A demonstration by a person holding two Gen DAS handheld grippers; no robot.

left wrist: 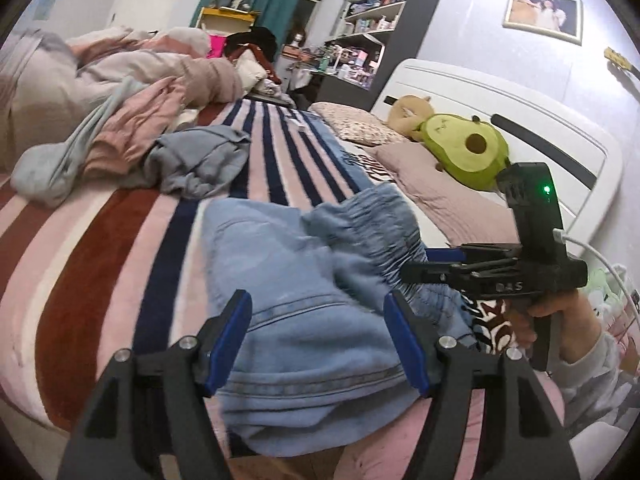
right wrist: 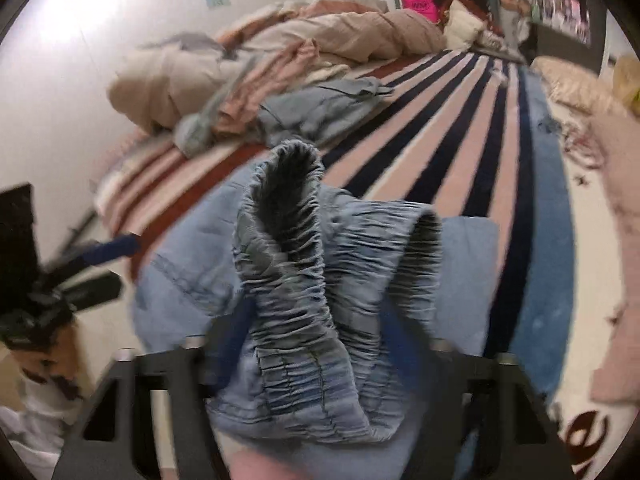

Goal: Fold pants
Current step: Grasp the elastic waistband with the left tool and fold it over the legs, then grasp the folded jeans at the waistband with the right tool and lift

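Light blue denim pants [left wrist: 288,320] lie bunched on the striped bed near its front edge. My left gripper [left wrist: 318,340] is open, its blue pads on either side of a hem fold, just above the cloth. My right gripper [left wrist: 436,262] comes in from the right and is shut on the gathered elastic waistband [left wrist: 380,232]. In the right wrist view the waistband [right wrist: 304,280] fills the space between the fingers [right wrist: 316,344] and stands up in a crumpled loop. The left gripper [right wrist: 104,264] shows there at the left, blurred.
A striped blanket [left wrist: 120,232] covers the bed. A grey garment [left wrist: 200,164] and a heap of pink bedding [left wrist: 120,92] lie at the back left. Pillows and an avocado plush [left wrist: 468,148] sit by the white headboard. Shelves [left wrist: 372,28] stand beyond.
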